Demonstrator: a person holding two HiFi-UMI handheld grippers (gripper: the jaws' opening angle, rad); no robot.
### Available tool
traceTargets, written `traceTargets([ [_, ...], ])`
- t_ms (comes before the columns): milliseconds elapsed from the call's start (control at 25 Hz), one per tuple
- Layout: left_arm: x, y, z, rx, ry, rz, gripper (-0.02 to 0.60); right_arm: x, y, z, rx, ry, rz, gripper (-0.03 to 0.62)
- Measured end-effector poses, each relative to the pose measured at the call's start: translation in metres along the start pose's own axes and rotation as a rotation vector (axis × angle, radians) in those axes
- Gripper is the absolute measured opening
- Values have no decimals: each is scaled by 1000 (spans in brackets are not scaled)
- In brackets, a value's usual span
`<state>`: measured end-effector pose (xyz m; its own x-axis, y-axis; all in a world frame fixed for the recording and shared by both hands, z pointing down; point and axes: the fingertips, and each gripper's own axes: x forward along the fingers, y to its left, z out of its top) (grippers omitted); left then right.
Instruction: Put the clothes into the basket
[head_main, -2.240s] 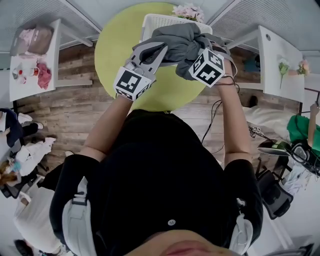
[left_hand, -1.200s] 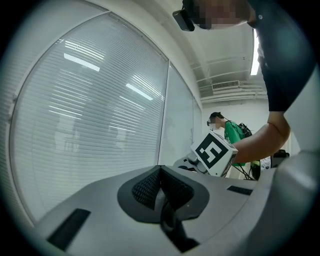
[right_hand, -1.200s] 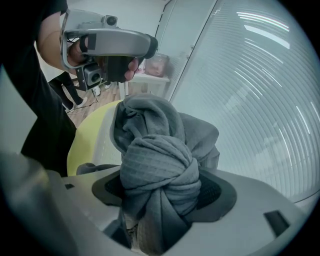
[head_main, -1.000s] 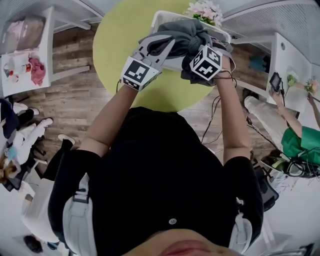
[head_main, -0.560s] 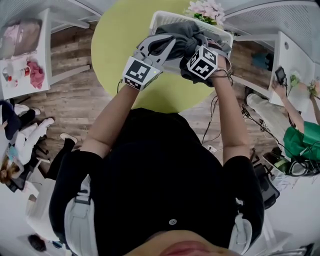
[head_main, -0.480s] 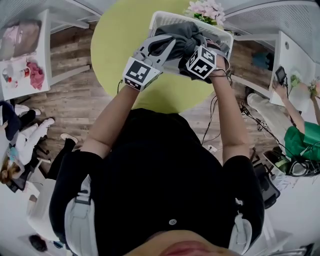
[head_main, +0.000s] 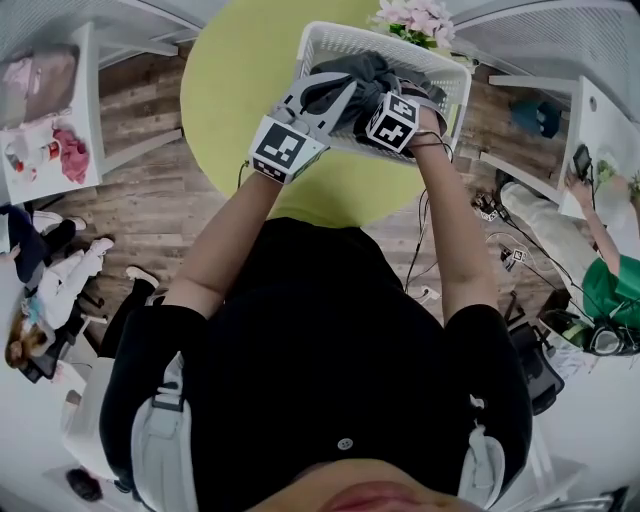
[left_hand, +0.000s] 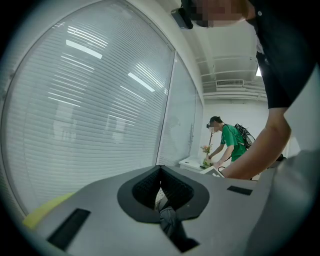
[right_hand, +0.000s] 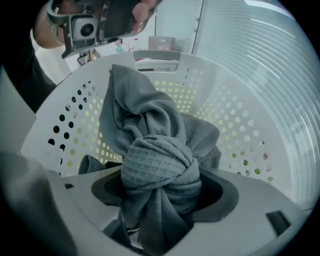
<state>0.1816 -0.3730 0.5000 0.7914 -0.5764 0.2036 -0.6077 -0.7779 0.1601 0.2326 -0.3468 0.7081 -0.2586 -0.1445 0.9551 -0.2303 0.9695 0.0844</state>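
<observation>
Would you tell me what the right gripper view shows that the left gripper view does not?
Only the right gripper view: the inside of the white basket, with a bunch of the grey garment clamped in the right tool. Only the left gripper view: window blinds and a person in green in the background. Both: the garment, since the left tool pinches a thin strip of it.

A round yellow-green surface (head_main: 240, 90) fills the top centre, with pink flowers (head_main: 415, 18) at its upper right, a white table (head_main: 60, 115) at upper left, and plank floor (head_main: 150, 210) between them.
</observation>
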Motion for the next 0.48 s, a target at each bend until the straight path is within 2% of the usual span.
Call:
traceTargets([
  [480, -3, 3, -2, -7, 6, 6, 8, 38, 5, -10, 12, 30, 38, 373],
])
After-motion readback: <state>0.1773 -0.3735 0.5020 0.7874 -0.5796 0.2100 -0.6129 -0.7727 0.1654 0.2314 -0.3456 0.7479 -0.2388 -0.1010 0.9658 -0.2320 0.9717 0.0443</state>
